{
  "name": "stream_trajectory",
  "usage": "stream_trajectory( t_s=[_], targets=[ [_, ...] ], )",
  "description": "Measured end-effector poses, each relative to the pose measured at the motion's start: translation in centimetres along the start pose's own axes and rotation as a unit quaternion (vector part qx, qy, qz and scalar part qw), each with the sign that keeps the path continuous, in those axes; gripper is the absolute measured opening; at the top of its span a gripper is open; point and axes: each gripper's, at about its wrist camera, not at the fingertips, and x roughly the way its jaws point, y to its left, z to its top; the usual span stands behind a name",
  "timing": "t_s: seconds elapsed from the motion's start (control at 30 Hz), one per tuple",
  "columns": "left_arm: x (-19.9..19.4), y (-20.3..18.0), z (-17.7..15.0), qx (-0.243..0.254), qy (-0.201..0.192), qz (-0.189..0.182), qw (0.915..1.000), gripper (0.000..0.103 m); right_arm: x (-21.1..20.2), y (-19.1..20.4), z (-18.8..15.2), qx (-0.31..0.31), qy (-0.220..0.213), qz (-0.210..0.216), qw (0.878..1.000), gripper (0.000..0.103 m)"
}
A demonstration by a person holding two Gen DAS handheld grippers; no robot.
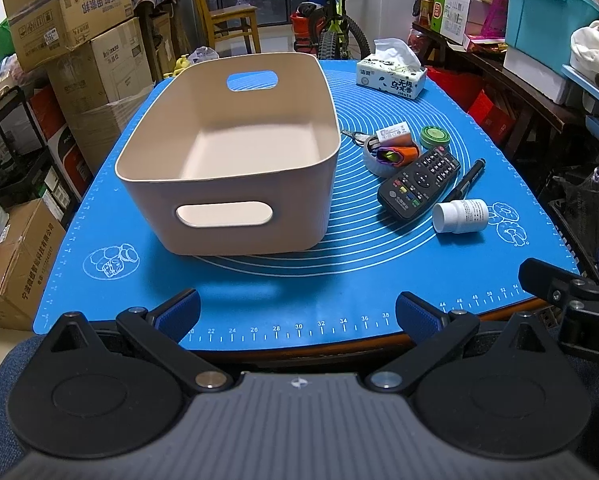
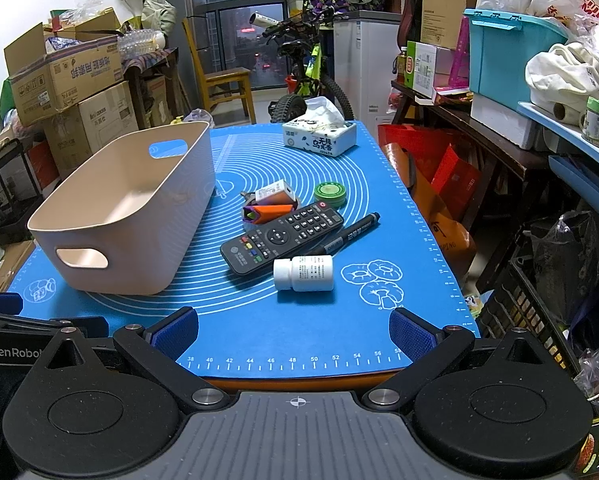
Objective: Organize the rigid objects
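A beige plastic bin (image 1: 227,152) (image 2: 131,208) stands empty on the blue mat (image 1: 299,288) (image 2: 299,328). To its right lie a black remote (image 1: 419,182) (image 2: 281,236), a black marker (image 1: 471,176) (image 2: 351,232), a white pill bottle on its side (image 1: 459,216) (image 2: 304,273), a green round tin (image 1: 434,137) (image 2: 330,193) and a white dish holding orange and purple items (image 1: 383,156) (image 2: 269,208). My left gripper (image 1: 297,316) is open at the mat's near edge. My right gripper (image 2: 293,330) is open too, short of the bottle.
A tissue box (image 1: 391,76) (image 2: 319,136) sits at the mat's far end. Cardboard boxes (image 1: 71,40) stack up on the left. A bicycle (image 2: 307,72), a wooden chair (image 2: 223,76) and cluttered shelves with a teal tub (image 2: 507,56) ring the table.
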Motion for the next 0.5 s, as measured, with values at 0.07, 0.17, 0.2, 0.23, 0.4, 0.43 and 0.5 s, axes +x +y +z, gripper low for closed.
stream_trajectory(
  t_s=[0.07,0.17,0.2,0.23,0.4,0.43,0.5],
  targets=[
    [-0.07,0.05,0.02,0.001,0.0,0.0,1.0,0.102,0.06,-0.03,0.02,0.0,0.0,0.0,1.0,0.101],
    [-0.07,0.03,0.04,0.001,0.0,0.001,1.0,0.102,0.05,-0.04,0.03,0.0,0.0,0.0,1.0,0.101],
    [-0.11,0.05,0.06,0.001,0.0,0.001,1.0,0.102,0.05,-0.04,0.03,0.0,0.0,0.0,1.0,0.101],
    [-0.16,0.09,0.09,0.001,0.0,0.001,1.0,0.102,0.05,-0.07,0.04,0.0,0.0,0.0,1.0,0.101],
    [-0.29,0.17,0.22,0.002,-0.001,-0.001,1.0,0.102,0.12,-0.1,0.04,0.001,0.001,0.0,1.0,0.101],
    [-0.29,0.15,0.22,0.002,-0.001,0.0,1.0,0.102,0.08,-0.07,0.03,0.002,0.002,0.0,1.0,0.101],
    [-0.29,0.14,0.23,0.003,-0.001,0.0,1.0,0.102,-0.14,-0.04,0.18,0.004,0.003,-0.001,1.0,0.101]
  ],
)
